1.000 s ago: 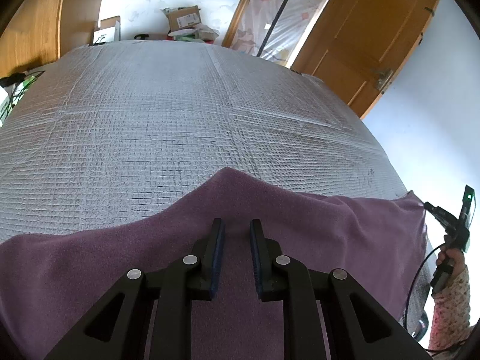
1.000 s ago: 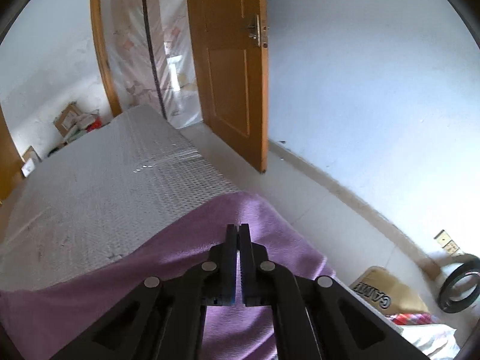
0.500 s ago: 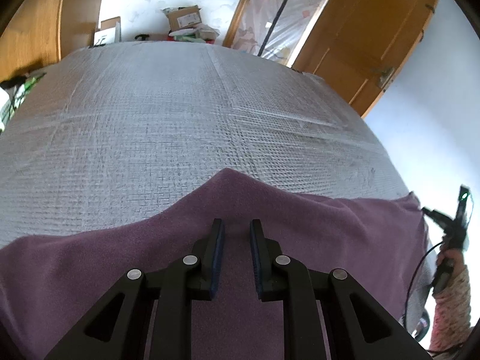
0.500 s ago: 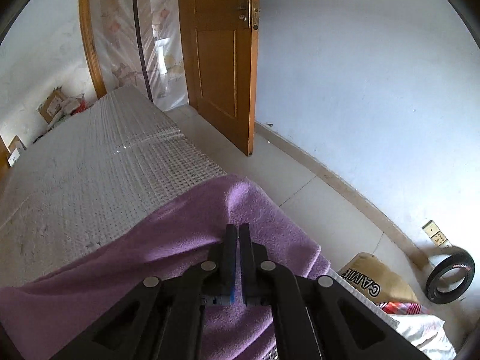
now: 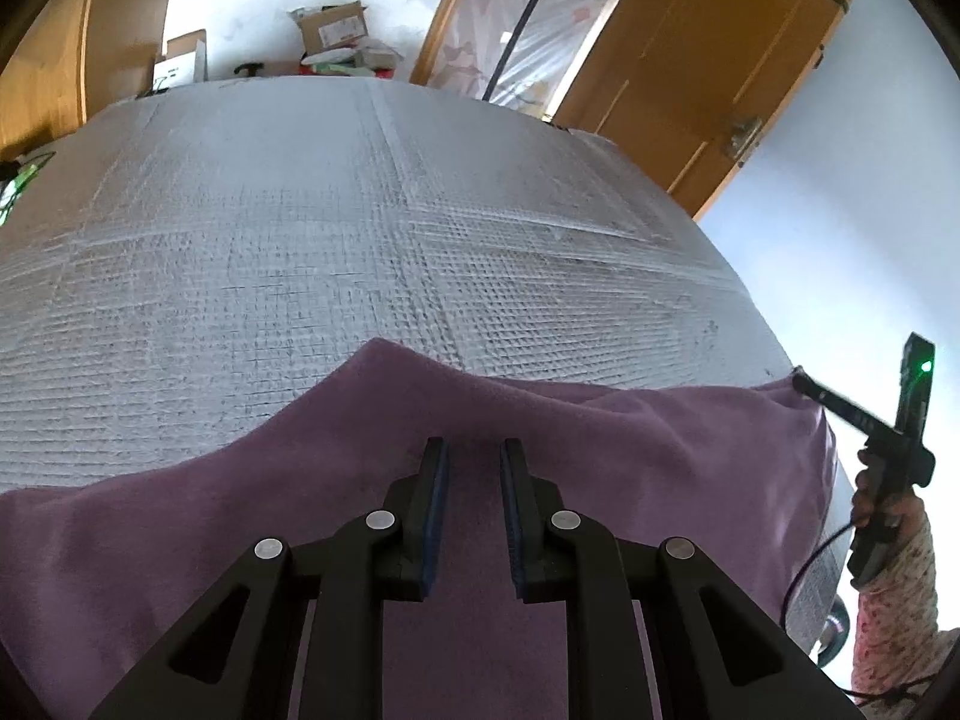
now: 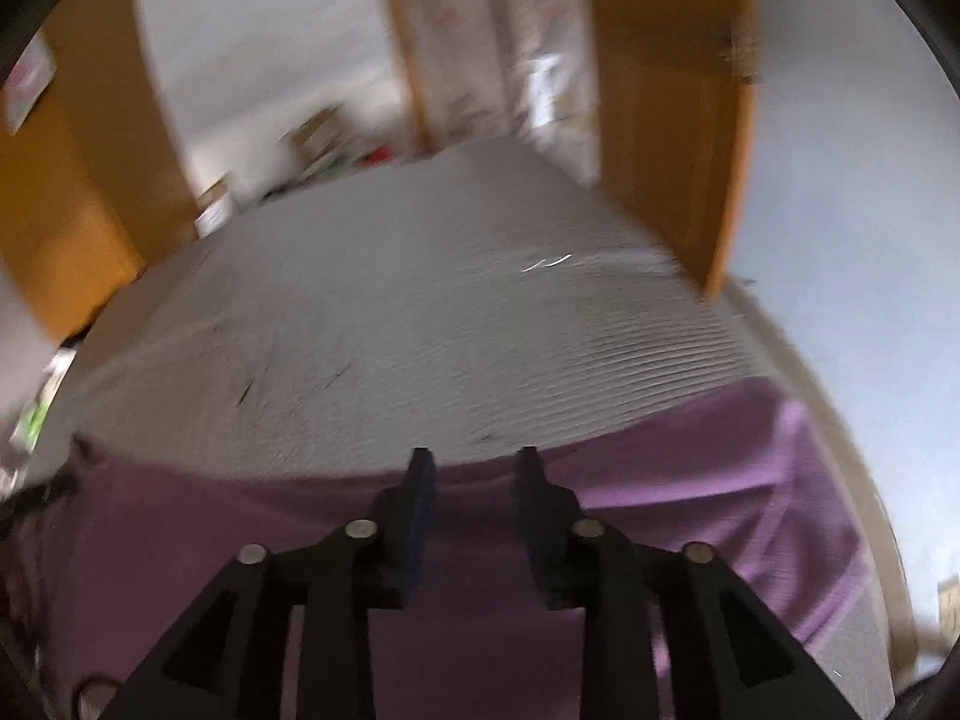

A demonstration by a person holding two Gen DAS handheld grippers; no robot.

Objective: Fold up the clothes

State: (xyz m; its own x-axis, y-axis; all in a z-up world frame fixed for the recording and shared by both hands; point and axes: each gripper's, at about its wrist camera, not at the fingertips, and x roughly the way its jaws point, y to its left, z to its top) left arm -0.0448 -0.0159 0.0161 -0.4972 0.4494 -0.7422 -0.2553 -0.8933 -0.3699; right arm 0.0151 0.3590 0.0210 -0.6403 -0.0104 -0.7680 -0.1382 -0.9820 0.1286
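**Purple garment spread at the near edge of the bed, both grippers above it**

From the left wrist camera I see my left gripper [image 5: 471,450] angled down over a purple garment [image 5: 630,450] that lies across the near part of a bed [image 5: 360,228] covered in a grey, grid-textured sheet. The jaws stand a little apart, with a gap between the 2 blue-faced pads. Purple cloth shows in the gap, beneath the pads, but I cannot tell whether the pads touch it. The garment's far edge rises to a soft peak just ahead of the fingertips and slopes away to both sides.

At the right edge of that view, my right gripper [image 5: 804,387] reaches the garment's far corner, held by a hand [image 5: 870,492] in a floral sleeve [image 5: 894,612], with a green light on its body.

The right wrist camera is blurred by motion. The right gripper [image 6: 477,459] has its jaws opening, clearly spread, and nothing is pinched between them. The garment [image 6: 690,480] lies flat below, its far edge running just under the fingertips and its right side reaching the side of the bed [image 6: 420,300].

Beyond the bed stand an open wooden door [image 5: 708,60] and some cardboard boxes [image 5: 333,27] against the wall.
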